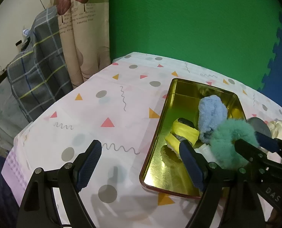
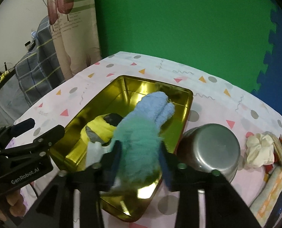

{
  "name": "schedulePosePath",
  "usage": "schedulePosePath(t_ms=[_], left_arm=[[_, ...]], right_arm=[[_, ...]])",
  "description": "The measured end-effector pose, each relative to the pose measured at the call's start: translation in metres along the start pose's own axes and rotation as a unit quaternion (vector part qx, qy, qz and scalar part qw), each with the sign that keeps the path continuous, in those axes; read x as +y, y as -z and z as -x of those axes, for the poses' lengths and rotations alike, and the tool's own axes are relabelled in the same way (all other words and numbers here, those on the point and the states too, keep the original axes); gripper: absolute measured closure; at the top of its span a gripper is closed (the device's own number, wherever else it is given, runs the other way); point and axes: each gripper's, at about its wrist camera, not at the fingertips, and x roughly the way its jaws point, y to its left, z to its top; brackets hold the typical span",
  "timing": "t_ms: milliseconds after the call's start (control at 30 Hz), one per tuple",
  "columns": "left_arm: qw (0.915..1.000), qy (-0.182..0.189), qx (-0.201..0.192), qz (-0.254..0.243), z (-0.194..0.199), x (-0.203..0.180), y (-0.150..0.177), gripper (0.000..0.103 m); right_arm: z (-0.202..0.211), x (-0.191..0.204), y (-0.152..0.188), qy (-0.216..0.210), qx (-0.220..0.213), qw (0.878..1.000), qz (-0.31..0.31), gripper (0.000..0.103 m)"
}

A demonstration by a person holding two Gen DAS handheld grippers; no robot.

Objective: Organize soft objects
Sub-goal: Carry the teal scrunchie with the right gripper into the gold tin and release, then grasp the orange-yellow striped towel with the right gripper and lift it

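Observation:
A gold tin (image 1: 203,84) (image 2: 156,81) lies open on the patterned tablecloth. In it are a rolled light-blue towel (image 1: 212,112) (image 2: 156,106), a yellow cloth (image 1: 184,131) (image 2: 99,127) wrapped around something grey, and a small white piece (image 2: 93,152). A fluffy teal scrunchie (image 1: 228,142) (image 2: 139,133) hangs over the tin's near right part, between the fingers of my right gripper (image 2: 139,146) (image 1: 248,138). Those jaws stand apart, and the fluff fills the gap without looking squeezed. My left gripper (image 1: 141,146) (image 2: 46,126) is wide open and holds nothing, at the tin's left rim.
A steel pot (image 2: 211,148) (image 1: 258,125) stands against the tin's right side. Beyond it lie a cream scrunchie (image 2: 258,150) (image 1: 277,127) and folded cloths (image 2: 272,197). The table edge falls away at left, toward a plaid cloth (image 1: 36,66) and a curtain. A hand (image 2: 13,203) grips the left tool.

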Motion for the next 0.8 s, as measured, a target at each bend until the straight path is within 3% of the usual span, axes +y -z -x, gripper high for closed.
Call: schedulePosePath(t_ms=[267, 467, 667, 800], left_arm=[[1.0, 0.001, 0.0, -0.01, 0.0, -0.005, 0.001, 0.021], [0.9999, 0.001, -0.003, -0.016, 0.002, -0.009, 0.002, 0.02], [0.9997, 0.0, -0.005, -0.024, 0.003, -0.013, 0.003, 0.02], [0.9995, -0.001, -0.006, -0.029, 0.004, -0.015, 0.004, 0.02]], right_arm=[[0.025, -0.015, 0.011, 0.014, -0.016, 1.0, -0.016, 0.047], [0.058, -0.05, 0.028, 0.039, -0.032, 0.998, -0.047, 0.046], [0.082, -0.1, 0.049, 0.105, -0.028, 0.991, -0.08, 0.045], [0.089, -0.14, 0.067, 0.163, -0.011, 0.98, -0.115, 0.041]])
